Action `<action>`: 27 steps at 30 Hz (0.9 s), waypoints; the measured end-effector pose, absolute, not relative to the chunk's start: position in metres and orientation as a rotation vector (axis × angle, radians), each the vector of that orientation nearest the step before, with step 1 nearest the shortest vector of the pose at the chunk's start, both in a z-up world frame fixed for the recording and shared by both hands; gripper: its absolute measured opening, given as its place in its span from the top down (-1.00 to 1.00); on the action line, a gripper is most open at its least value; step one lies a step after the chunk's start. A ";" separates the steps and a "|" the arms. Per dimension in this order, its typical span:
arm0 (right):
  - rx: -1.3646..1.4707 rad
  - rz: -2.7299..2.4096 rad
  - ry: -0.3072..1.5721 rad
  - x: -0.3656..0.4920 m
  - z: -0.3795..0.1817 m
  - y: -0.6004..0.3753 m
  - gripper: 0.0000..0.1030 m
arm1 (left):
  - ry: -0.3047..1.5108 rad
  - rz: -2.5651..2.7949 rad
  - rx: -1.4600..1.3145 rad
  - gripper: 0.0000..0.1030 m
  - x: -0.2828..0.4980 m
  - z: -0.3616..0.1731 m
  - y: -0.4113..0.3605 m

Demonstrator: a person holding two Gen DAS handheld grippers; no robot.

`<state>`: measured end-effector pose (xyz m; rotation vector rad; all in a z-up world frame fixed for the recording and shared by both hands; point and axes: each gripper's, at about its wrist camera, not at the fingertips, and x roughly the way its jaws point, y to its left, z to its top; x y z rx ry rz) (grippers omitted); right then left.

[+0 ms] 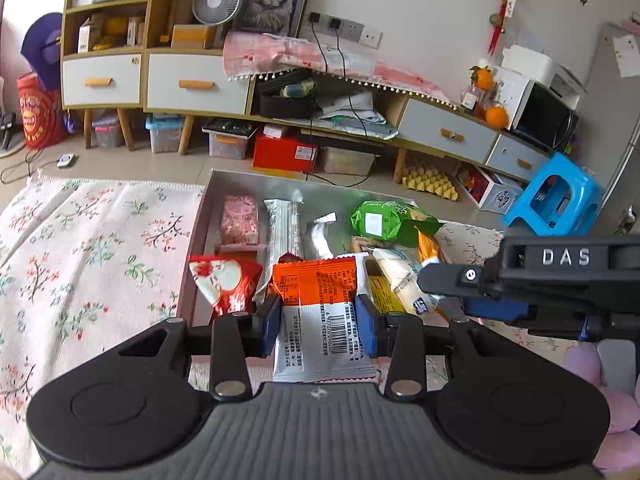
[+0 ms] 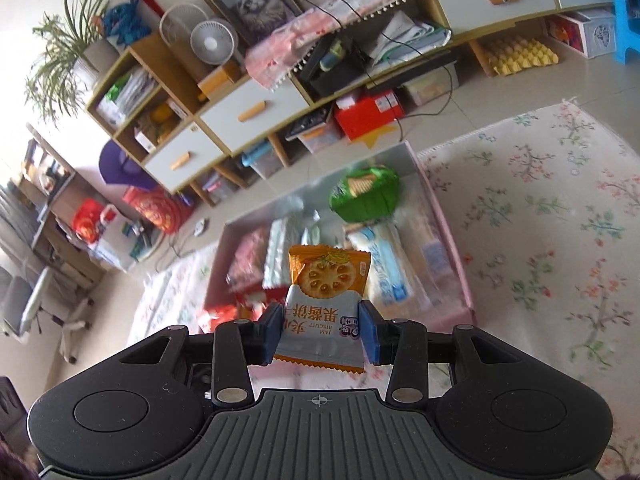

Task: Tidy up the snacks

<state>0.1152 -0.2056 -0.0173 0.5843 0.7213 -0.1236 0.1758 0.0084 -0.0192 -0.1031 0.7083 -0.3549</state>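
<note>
Left hand-held gripper (image 1: 317,324): blue pads pressed on both edges of orange-and-silver snack packet (image 1: 320,312), back side up, barcode and fine print showing, crimped ends; held above near end of tray (image 1: 208,208).

Right hand-held gripper (image 2: 319,330): narrowly parted, clamped on jam biscuit packet (image 2: 324,300), orange top with round biscuit picture, silver lower half, "JAM BISCUIT" print upside down; held above tray's near end.

Tray: pink-rimmed, on floral rug (image 1: 80,240); holds green packet (image 1: 386,218) far right, red packet (image 1: 224,280) near left, pink packet (image 1: 240,220) far left.
</note>
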 end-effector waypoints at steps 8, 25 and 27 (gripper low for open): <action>0.588 -0.158 0.706 0.129 -0.029 -0.208 0.22 | 0.669 -0.325 -0.053 0.29 0.187 -0.025 0.003; 0.593 -0.173 0.686 0.133 -0.031 -0.210 -0.23 | 0.691 -0.288 -0.064 -0.21 0.189 -0.028 -0.002; 0.592 -0.176 0.683 0.132 -0.027 -0.211 -0.27 | 0.700 -0.290 -0.049 -0.29 0.188 -0.025 -0.003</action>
